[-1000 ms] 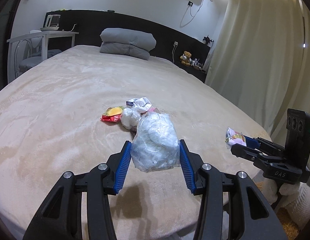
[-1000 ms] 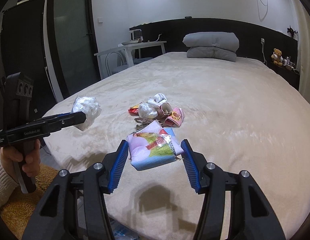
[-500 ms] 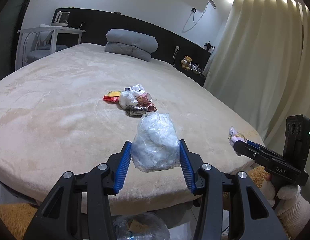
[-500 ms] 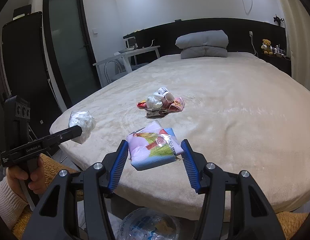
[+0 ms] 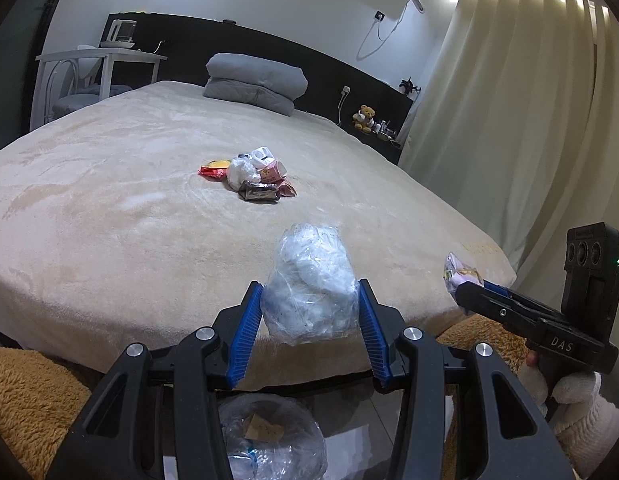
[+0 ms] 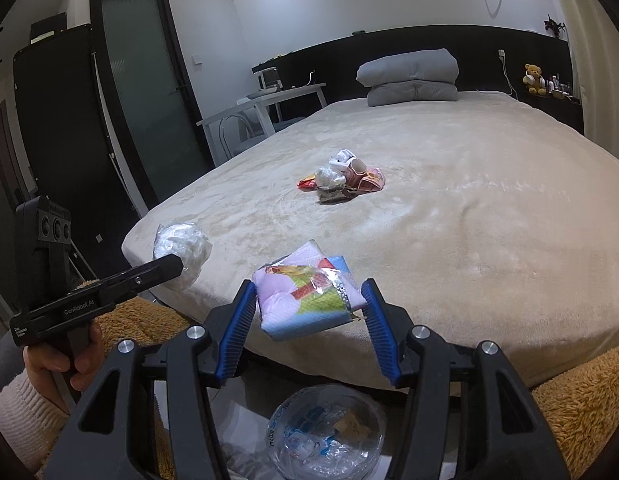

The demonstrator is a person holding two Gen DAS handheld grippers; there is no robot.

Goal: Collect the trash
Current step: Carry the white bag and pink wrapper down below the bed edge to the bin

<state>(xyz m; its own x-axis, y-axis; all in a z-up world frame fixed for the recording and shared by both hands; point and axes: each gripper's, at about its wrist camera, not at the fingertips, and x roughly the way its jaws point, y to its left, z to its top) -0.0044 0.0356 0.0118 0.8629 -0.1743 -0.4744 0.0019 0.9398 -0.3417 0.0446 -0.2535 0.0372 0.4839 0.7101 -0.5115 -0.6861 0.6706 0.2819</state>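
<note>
My left gripper is closed on a crumpled clear plastic bag, blue ribbed pads pressed against both its sides. The bag hangs past the foot edge of the bed, above a trash bin lined with clear plastic on the floor below. A tan scrap of paper lies inside the bin; marks on it are too small to read.

My right gripper is clamped on a flat pastel snack packet, pink, green and blue with a silvery torn end. Left pad flat against it; right pad meets only the crinkled end. Print on the packet is not legible. It also hangs off the bed edge, over the same bin, whose liner carries blue lettering I cannot make out.

Seen from the left wrist camera, my right tool's body reads "DAS". Seen from the right wrist camera, my left tool's body reads "GenRobot.AI", with smaller white lines below too fine to read. My left hand wraps its handle, cream knit cuff at the wrist.

More trash sits in a small pile mid-bed: red-and-yellow wrapper, white balled plastic, pink printed cup on its side, dark foil wrapper. Nothing readable on them.

Shaggy mustard rug at the bed's foot. Folded grey duvet by the headboard; a teddy bear on the ledge to its right.
</note>
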